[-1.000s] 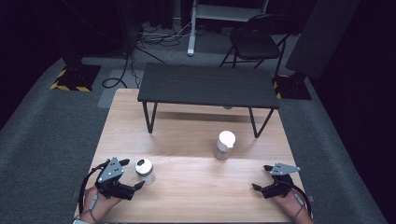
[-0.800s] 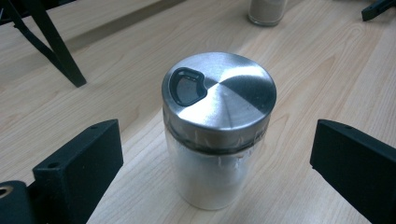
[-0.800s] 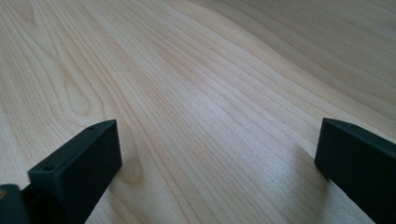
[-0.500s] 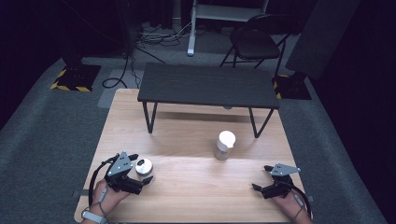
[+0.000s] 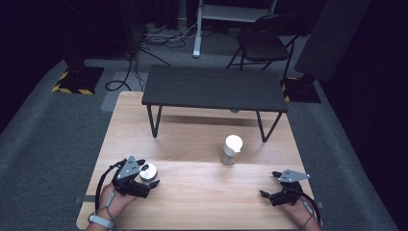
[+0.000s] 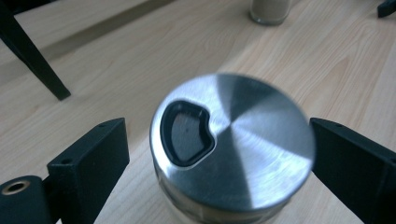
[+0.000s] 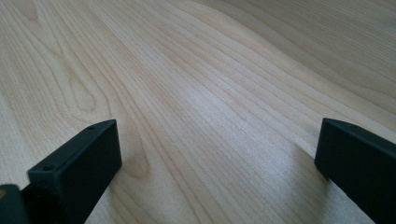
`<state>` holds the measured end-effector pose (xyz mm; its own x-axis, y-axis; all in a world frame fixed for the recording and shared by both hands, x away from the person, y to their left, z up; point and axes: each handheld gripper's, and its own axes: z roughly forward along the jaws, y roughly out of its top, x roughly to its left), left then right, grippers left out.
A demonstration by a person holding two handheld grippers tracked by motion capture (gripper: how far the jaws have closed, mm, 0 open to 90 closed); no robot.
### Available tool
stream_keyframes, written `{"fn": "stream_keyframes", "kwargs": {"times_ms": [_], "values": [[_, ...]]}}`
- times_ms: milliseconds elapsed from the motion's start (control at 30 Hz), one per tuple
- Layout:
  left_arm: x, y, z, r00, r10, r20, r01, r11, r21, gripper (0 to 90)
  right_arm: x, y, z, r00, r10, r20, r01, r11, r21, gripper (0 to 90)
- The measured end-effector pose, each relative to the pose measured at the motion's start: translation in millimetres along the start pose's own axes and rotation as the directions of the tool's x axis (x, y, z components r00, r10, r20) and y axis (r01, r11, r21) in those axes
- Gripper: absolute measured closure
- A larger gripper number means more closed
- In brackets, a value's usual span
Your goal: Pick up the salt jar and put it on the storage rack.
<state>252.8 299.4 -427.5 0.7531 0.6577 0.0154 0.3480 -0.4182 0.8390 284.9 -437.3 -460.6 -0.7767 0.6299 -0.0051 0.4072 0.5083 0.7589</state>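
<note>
The wooden table (image 5: pixel 202 159) carries everything, its pale grain running bare under both grippers. On its far half stands a low black bench (image 5: pixel 214 88) on thin black legs, well beyond both sets of jaws; one leg (image 6: pixel 28 56) shows up and to the left of the left jaws in the left gripper view. A white-topped container (image 5: pixel 232 149) stands upright between the bench and the near edge, well apart from either gripper — nothing lies between it and the left jaws but open wood. Its base appears at the top of the left gripper view (image 6: pixel 271 10).

The jar (image 6: pixel 231 149) stands upright on the table, directly between the left jaws. It has a round brushed-steel lid with a dark, bean-shaped opening set off-centre, toward the left-hand jaw. The body under the lid looks like clear glass; its contents cannot be made out.

The left gripper (image 5: pixel 143 178) has its jaws around the jar and they have just been closing. One jaw meets the lid's rim; a clear gap remains at the other, so no grip yet.

The right gripper (image 5: pixel 277 188) rests low over bare wood — jaws wide, nothing between them.
</note>
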Motion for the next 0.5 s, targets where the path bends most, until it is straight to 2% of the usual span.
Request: {"fn": "stream_keyframes", "kwargs": {"times_ms": [333, 433, 467, 500], "values": [[0.3, -3.4, 15.4, 0.9997, 0.012, 0.021, -0.014, 0.9979, 0.063, 8.8, 0.1, -0.3, 0.0, 1.0000, 0.000, 0.000, 0.000, 1.000, -0.001, 0.2], [-0.5, -3.3, 16.3, 0.9996, 0.019, 0.023, -0.021, 0.9973, 0.071, 12.2, 0.1, -0.3, 0.0, 1.0000, 0.000, 0.000, 0.000, 1.000, -0.001, 0.2], [-1.2, -3.8, 16.4, 0.9995, 0.021, 0.023, -0.023, 0.9973, 0.070, 14.8, 0.1, -0.3, 0.0, 1.0000, 0.000, 0.000, 0.000, 1.000, -0.001, 0.2], [-1.9, -4.1, 16.4, 0.9993, 0.029, 0.023, -0.030, 0.9970, 0.071, 21.4, 0.1, -0.3, 0.0, 1.0000, 0.000, 0.000, 0.000, 1.000, -0.001, 0.2]]}}
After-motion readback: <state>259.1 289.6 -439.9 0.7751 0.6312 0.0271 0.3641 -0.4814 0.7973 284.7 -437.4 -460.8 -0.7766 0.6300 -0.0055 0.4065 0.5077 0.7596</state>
